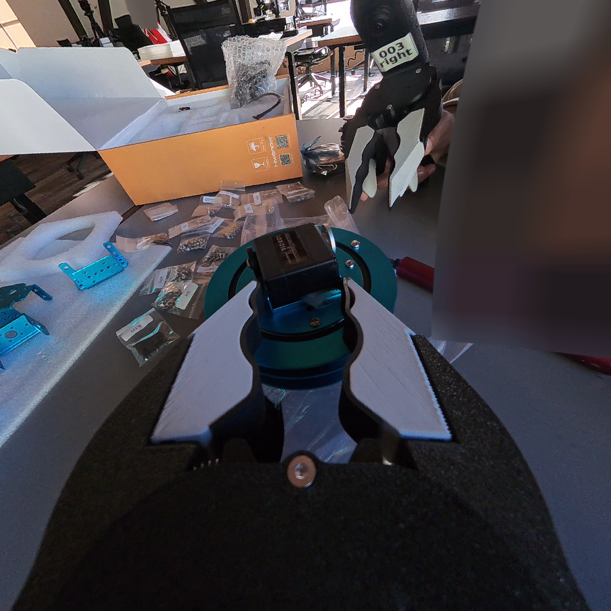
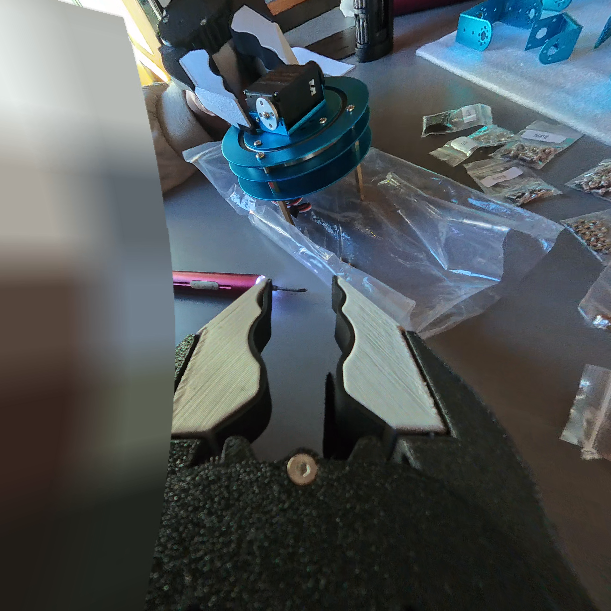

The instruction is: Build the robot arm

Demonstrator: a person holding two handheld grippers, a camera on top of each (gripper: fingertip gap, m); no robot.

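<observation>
The blue disc base (image 2: 297,142) with black servo (image 1: 294,261) is gripped, tilted, by the left gripper (image 1: 299,291). The right gripper (image 2: 301,291) is held empty, fingers moderately apart, near a red screwdriver (image 2: 215,283).

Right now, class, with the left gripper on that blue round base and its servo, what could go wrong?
1. The blue round base is tilted on thin legs over a slippery clear plastic bag; it may slide or tip.
2. The left gripper grips only near the black servo, so the base could twist loose.
3. The open right gripper hovers by the red screwdriver and could knock it.
</observation>
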